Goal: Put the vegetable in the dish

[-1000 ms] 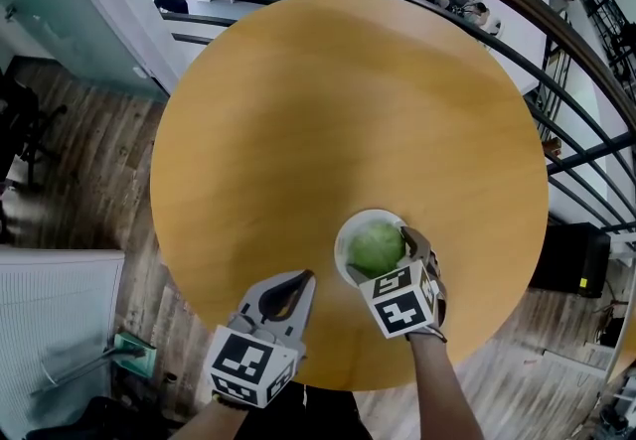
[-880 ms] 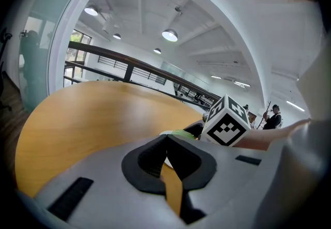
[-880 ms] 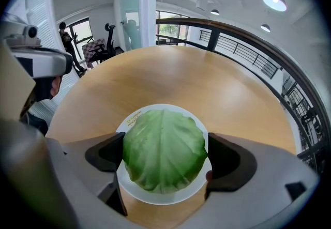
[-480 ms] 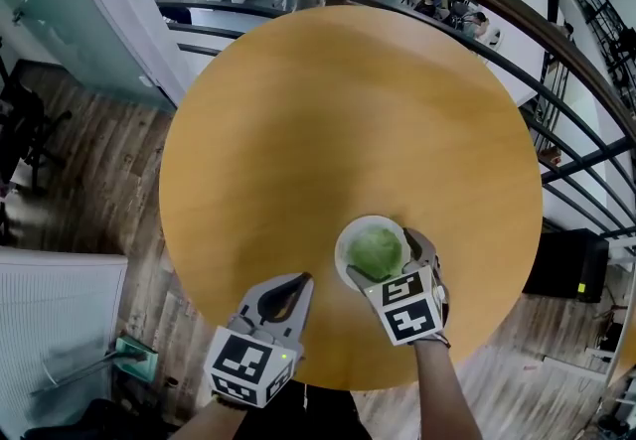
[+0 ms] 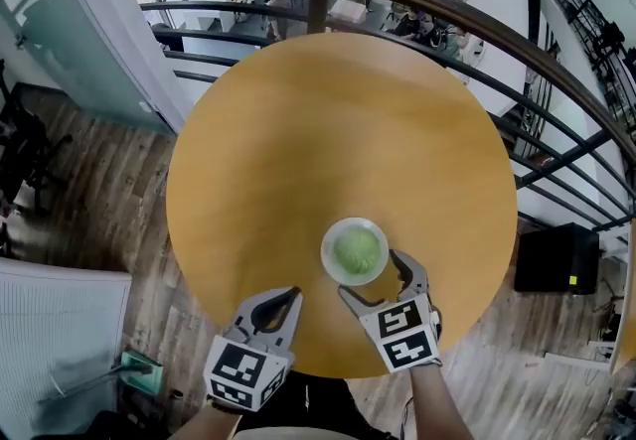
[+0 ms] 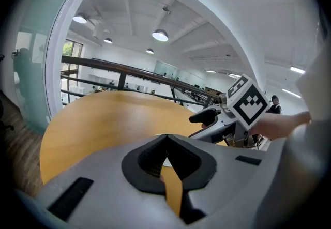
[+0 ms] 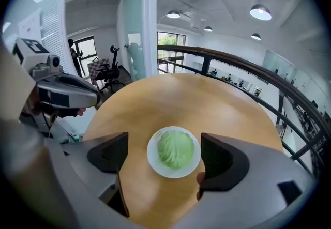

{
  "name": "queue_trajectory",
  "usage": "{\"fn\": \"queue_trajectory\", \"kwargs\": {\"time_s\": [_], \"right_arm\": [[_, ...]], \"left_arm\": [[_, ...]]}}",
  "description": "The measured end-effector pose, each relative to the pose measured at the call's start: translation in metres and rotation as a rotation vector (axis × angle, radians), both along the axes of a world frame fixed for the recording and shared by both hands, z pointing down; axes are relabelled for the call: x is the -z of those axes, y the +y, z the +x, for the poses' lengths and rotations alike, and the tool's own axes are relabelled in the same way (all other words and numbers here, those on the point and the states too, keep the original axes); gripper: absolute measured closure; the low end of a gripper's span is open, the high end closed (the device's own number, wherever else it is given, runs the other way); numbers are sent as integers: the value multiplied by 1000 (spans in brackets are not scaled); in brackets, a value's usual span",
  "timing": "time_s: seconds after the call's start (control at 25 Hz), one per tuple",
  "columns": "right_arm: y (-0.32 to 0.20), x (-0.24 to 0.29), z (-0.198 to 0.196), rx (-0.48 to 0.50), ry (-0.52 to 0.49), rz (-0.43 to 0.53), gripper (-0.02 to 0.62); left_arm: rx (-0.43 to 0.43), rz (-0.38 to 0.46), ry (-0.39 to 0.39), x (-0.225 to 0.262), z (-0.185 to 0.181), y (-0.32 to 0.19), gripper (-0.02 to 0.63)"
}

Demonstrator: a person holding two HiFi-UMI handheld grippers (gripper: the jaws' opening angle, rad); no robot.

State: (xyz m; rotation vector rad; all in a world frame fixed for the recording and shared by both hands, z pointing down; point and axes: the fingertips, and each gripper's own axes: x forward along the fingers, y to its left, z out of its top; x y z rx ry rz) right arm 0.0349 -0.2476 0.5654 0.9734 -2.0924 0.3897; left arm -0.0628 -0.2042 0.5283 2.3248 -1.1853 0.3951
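Observation:
A pale green cabbage (image 5: 356, 250) lies in a small white dish (image 5: 334, 267) near the front of the round wooden table (image 5: 328, 130). My right gripper (image 5: 373, 278) is open just behind the dish on the near side, touching neither dish nor cabbage. In the right gripper view the cabbage (image 7: 176, 149) fills the dish (image 7: 153, 163) ahead of the spread jaws of the right gripper (image 7: 163, 151). My left gripper (image 5: 287, 296) is shut and empty at the table's front edge, left of the dish. In the left gripper view its tips (image 6: 166, 138) meet, and the right gripper (image 6: 207, 117) shows beyond.
A dark curved railing (image 5: 477, 26) runs behind and to the right of the table. A black box (image 5: 556, 259) stands on the floor at the right. A white panel (image 5: 55, 329) is at the lower left, over wood flooring. The left gripper (image 7: 67, 93) appears at the left of the right gripper view.
The right gripper has let go of the cabbage and drawn back toward me. The cabbage stays in the dish. The left gripper has hardly moved.

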Motion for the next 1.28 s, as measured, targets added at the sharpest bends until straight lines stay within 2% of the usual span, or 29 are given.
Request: {"fn": "queue_trajectory", "kwargs": {"time_s": [0.2, 0.36, 0.4, 0.48, 0.52, 0.8, 1.0, 1.28], "right_arm": [[42, 21, 0, 43, -18, 23, 137], [70, 41, 6, 31, -33, 46, 152], [75, 49, 11, 9, -32, 78, 212], [82, 67, 22, -44, -23, 156, 474], [87, 73, 26, -58, -23, 175, 531], [128, 93, 40, -85, -84, 160, 561], [155, 110, 48, -119, -145, 154, 569], [177, 110, 61, -226, -269, 123, 569]], "left_arm": [[-34, 21, -15, 20, 12, 26, 584], [-63, 40, -20, 39, 25, 47, 584], [-68, 45, -20, 44, 28, 52, 584], [-75, 52, -19, 53, 33, 63, 584], [-78, 54, -17, 57, 35, 69, 584], [-99, 65, -39, 77, 47, 104, 584], [-77, 50, -24, 85, 53, 125, 584], [-46, 58, -19, 88, 60, 137, 584]]}}
